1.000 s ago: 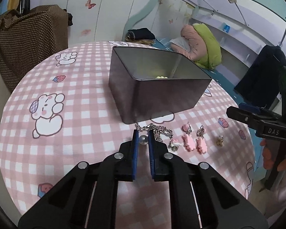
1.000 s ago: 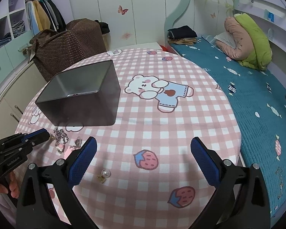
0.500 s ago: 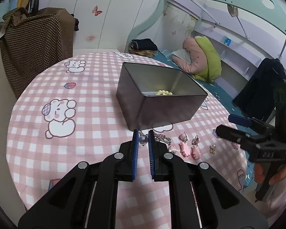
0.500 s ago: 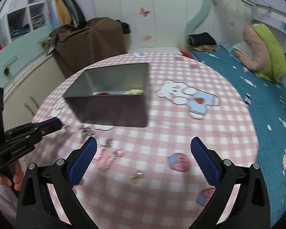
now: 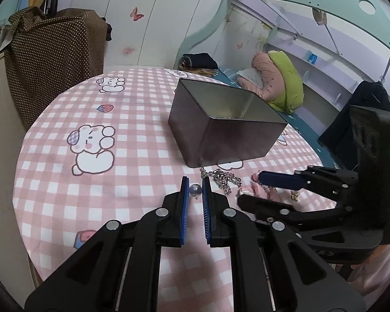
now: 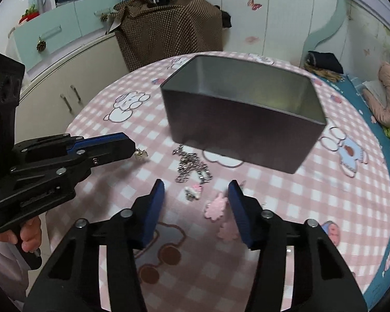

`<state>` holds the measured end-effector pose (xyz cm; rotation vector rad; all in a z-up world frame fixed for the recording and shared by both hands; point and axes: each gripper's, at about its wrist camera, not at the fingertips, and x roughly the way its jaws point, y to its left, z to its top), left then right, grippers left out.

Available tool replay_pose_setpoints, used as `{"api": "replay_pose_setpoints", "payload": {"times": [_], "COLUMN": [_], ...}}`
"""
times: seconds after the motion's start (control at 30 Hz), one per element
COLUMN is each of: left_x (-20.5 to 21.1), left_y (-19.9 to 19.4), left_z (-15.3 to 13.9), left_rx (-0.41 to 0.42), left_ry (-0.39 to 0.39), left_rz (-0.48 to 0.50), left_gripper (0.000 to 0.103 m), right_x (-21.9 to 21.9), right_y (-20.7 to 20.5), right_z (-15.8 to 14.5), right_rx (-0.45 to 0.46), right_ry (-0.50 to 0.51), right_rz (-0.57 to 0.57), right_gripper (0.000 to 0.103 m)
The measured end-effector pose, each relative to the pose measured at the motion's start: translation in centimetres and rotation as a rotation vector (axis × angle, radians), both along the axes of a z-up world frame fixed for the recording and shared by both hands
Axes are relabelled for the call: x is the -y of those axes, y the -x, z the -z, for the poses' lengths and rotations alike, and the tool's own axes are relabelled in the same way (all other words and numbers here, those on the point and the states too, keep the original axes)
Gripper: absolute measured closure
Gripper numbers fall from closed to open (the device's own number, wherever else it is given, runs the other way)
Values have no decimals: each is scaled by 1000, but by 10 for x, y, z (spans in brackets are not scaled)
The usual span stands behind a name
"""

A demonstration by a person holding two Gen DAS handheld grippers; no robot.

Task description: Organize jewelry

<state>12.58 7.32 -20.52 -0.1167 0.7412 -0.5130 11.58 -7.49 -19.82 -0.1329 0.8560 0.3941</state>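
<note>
Blue-padded and nearly closed, my left gripper (image 5: 195, 187) pinches a small pearl earring (image 5: 195, 189) between its tips, just above the pink checked tablecloth (image 5: 117, 176). Just ahead and right of those tips lies a silver chain (image 5: 222, 179), and the metal tin (image 5: 228, 127) stands beyond it. My right gripper (image 6: 196, 195) hovers half open and holds nothing; a small pink-and-white charm (image 6: 194, 191) lies between its fingers, a pink flower charm (image 6: 215, 208) just inside its right finger (image 6: 238, 205), the chain straight ahead near the tin's front wall.
</note>
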Motion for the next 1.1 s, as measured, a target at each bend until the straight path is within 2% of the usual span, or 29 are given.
{"api": "replay_pose_setpoints", "payload": {"times": [0.17,0.3,0.4,0.6,0.63,0.73,0.77,1.1], "left_x": [-3,-7,-9,-9,-8,-7,-7,7], "left_y": [-1,1,3,4,5,6,7,6], "left_z": [4,4,3,3,3,4,4,-2], "left_rx": [-8,-4,0,1,4,6,5,16], "left_ry": [8,20,30,25,22,13,15,8], "left_rz": [-7,-8,-8,-6,-4,-1,-1,27], "left_gripper": [93,93,93,93,93,93,93,93], "right_x": [-1,-2,-5,-11,-12,-9,-8,12], "right_y": [-7,-6,-4,-7,-5,-5,-5,-1], "right_z": [2,-3,-10,7,7,6,6,-5], "right_rx": [-9,10,23,-34,-20,-18,-20,-10], "right_ry": [13,24,10,47,56,62,60,17], "right_rz": [10,18,-18,-15,-21,-19,-17,27], "right_gripper": [71,71,71,72,73,87,89,89]}}
